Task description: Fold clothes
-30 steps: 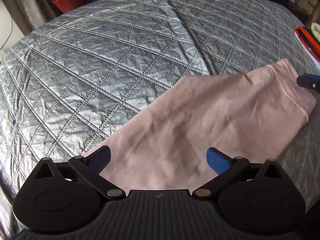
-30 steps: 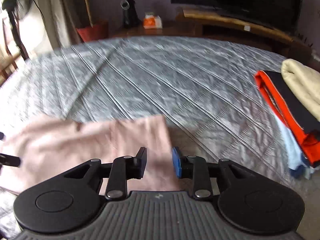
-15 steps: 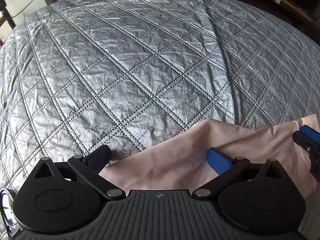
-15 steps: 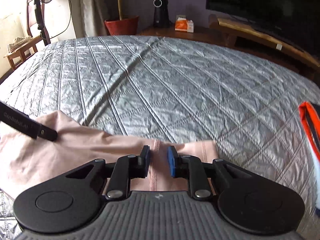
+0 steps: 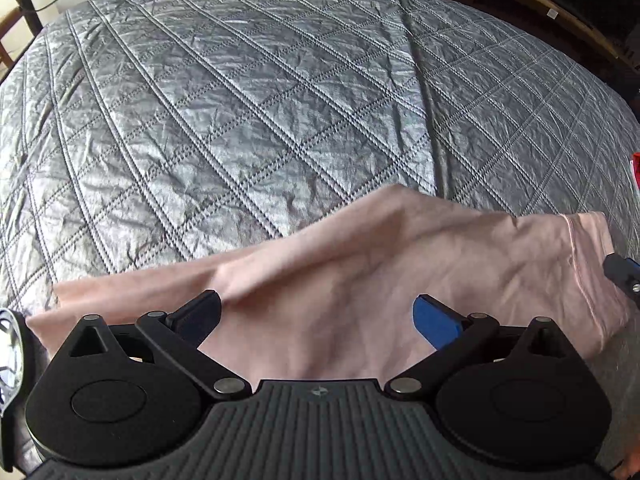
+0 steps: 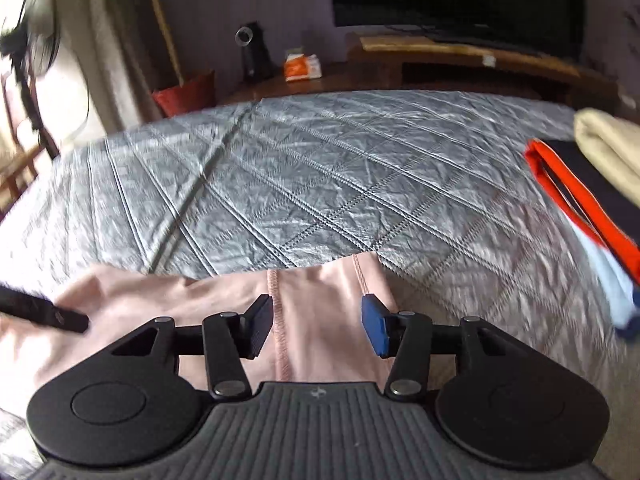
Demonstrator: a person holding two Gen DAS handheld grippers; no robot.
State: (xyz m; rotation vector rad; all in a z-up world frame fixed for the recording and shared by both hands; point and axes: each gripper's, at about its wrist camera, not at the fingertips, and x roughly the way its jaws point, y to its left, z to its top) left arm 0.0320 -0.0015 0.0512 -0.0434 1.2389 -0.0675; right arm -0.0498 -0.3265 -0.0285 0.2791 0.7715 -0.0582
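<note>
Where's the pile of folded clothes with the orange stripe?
In the right wrist view, the pile of folded clothes sits at the far right edge of the grey quilted bedspread, right of the pink garment.

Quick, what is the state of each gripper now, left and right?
Left gripper: open, above the pink garment, gripping nothing.
Right gripper: jaws opening, pink garment's seamed edge between them, not pinched.

Bed with grey quilted bedspread [image 5: 280, 100], diamond stitching, creased. Pink garment [image 5: 360, 280] lies flat on it, spread under and ahead of both sets of jaws, seamed edge [image 6: 276, 320] between the right gripper's jaws. Stack of folded clothes [image 6: 592, 184] on the spread, well right of those jaws: cream on top, then black-orange, light blue beneath.
</note>
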